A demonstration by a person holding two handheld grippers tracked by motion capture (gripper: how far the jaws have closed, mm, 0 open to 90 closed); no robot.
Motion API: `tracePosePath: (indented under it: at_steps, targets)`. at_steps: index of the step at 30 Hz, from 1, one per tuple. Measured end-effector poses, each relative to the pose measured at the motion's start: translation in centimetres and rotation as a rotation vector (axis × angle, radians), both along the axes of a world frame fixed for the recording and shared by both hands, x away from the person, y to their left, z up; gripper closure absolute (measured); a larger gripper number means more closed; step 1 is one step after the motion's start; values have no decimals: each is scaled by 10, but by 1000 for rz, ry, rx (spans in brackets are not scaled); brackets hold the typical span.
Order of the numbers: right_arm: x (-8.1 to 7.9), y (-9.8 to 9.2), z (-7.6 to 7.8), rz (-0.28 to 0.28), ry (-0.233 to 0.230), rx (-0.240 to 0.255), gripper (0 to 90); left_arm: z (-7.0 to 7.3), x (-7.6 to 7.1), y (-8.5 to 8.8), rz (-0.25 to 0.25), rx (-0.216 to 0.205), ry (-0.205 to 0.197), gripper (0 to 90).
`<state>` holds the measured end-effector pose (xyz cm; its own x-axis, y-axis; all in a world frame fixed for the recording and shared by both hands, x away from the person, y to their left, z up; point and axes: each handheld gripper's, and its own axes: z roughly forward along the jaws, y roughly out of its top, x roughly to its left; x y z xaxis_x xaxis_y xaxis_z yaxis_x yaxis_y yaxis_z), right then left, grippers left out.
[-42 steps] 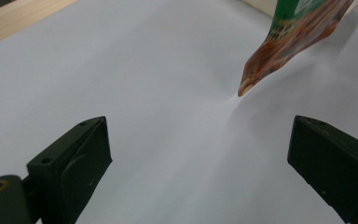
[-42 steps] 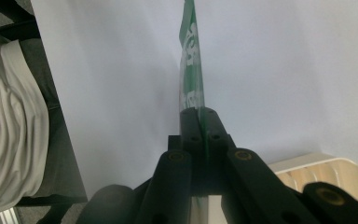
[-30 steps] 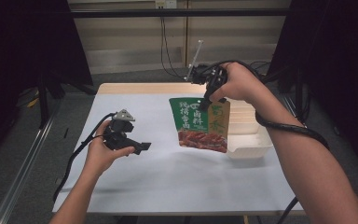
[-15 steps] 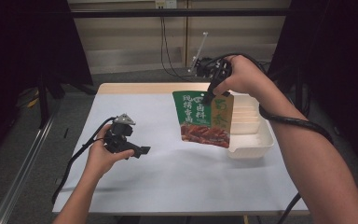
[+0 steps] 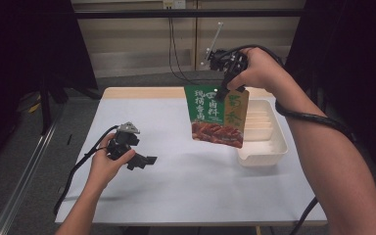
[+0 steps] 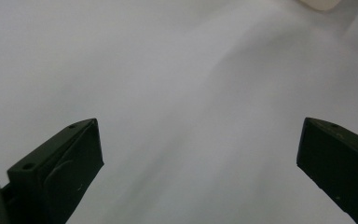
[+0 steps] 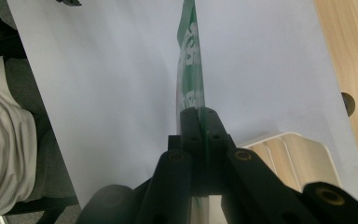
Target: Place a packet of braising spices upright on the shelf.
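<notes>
one pouch (image 5: pixel 217 116) — lifted higher by right gripper (image 5: pixel 222 91) than before

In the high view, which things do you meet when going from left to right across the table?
left gripper → green pouch, hanging from the right gripper → white tray
</notes>
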<state>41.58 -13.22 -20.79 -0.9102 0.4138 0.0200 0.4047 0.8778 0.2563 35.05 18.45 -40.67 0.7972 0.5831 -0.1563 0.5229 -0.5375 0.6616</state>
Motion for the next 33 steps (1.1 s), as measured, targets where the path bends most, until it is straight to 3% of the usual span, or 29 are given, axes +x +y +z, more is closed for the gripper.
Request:
tracePosePath:
  at_steps: [11,16,33]
  targets:
    - [1,-21,4,-23,-9,1,900,-2,1,-1,1,7,2,0]
    - [-3,-35,8,-66,-10,-3,900,-2,0,0,12,-1,-4,0]
    - [-11,-80,8,-130,-21,-18,900,-3,-1,0,15,-4,2,1]
